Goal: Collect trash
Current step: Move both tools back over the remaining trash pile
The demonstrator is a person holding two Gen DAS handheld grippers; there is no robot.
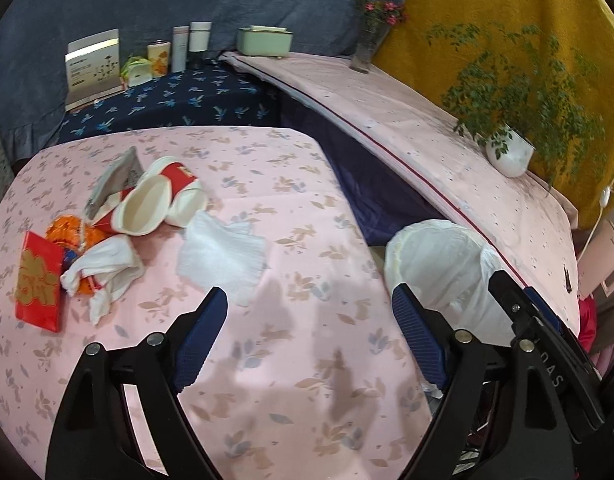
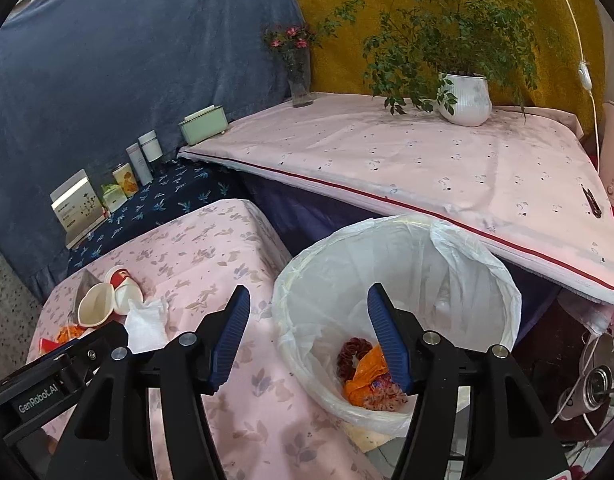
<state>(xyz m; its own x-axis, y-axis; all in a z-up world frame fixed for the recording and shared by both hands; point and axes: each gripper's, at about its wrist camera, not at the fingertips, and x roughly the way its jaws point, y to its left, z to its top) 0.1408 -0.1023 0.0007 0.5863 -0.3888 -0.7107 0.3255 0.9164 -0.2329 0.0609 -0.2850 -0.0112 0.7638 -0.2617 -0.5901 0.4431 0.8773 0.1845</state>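
A: The left claw (image 2: 73, 354) hides part of the red packet (image 2: 47, 345) in the right view.

B: The right claw (image 1: 531, 304) covers some of the bin (image 1: 439, 264) in the left view. The tiny words on the card (image 1: 93, 65) can't be read.

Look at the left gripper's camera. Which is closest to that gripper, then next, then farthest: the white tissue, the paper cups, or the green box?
From the left gripper:
1. The white tissue, flat on the pink cloth just ahead, slightly left.
2. The paper cups, lying tipped over, farther back on the left.
3. The green box, far back by the blue curtain.
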